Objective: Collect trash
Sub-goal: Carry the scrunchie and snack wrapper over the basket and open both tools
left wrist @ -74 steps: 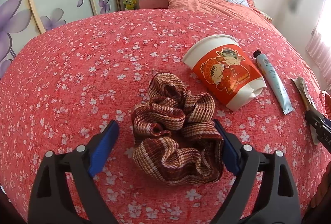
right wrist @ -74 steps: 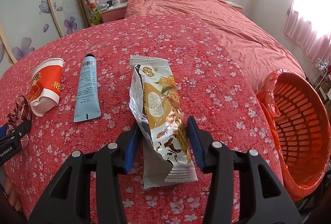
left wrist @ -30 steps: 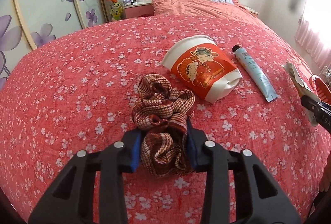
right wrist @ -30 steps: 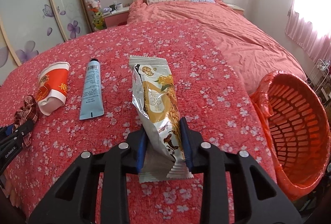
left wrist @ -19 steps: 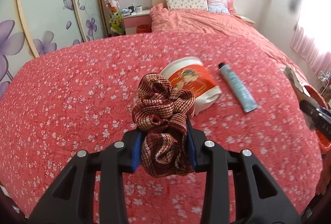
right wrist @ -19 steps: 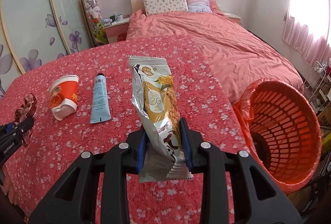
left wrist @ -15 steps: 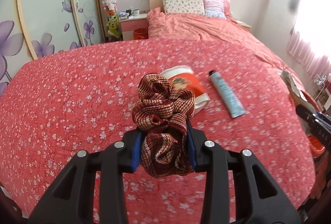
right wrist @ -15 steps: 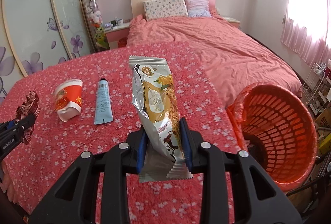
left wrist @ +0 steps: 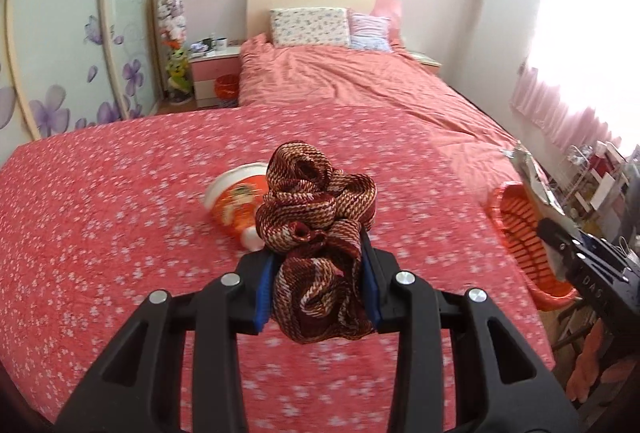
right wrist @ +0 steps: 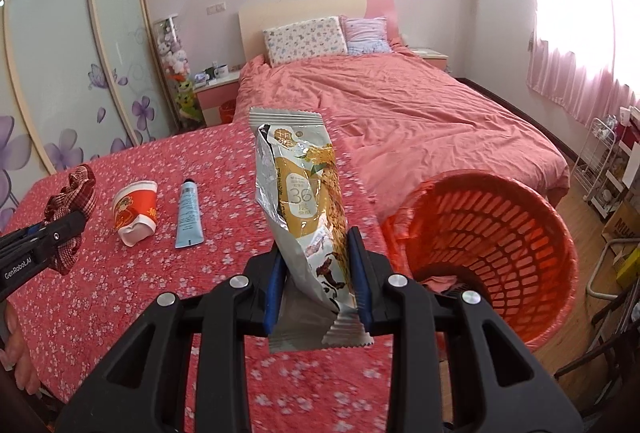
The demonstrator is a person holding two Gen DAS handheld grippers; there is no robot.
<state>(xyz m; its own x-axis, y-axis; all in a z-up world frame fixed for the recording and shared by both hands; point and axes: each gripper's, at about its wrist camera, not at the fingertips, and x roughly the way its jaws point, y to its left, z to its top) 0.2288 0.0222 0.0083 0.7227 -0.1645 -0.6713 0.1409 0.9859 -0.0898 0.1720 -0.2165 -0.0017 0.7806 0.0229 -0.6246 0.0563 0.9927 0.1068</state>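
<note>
My left gripper [left wrist: 318, 283] is shut on a brown woven scrunchie [left wrist: 318, 233], held in the air above the red flowered cover [left wrist: 120, 233]. Behind it a crushed red-and-white paper cup [left wrist: 234, 203] lies on its side. My right gripper [right wrist: 318, 275] is shut on a silver and gold snack wrapper [right wrist: 306, 193], which stands up between the blue pads. An orange mesh waste basket [right wrist: 500, 245] stands just right of it, beside the cover's edge. In the right wrist view the cup [right wrist: 134, 211] and a pale blue tube [right wrist: 189, 213] lie on the cover, and the left gripper [right wrist: 40, 239] with the scrunchie [right wrist: 78, 193] shows at the far left.
A bed with a pink duvet [right wrist: 400, 113] and pillows lies beyond. Sliding flowered wardrobe doors [right wrist: 80, 73] fill the left. A nightstand [left wrist: 214, 69] stands by the headboard. A wire rack and boxes [right wrist: 612, 169] sit at the right on the wooden floor.
Both grippers have risen off the cover with their loads and drawn back. The basket has come further into the left wrist view and shows deeper inside in the right wrist view.
</note>
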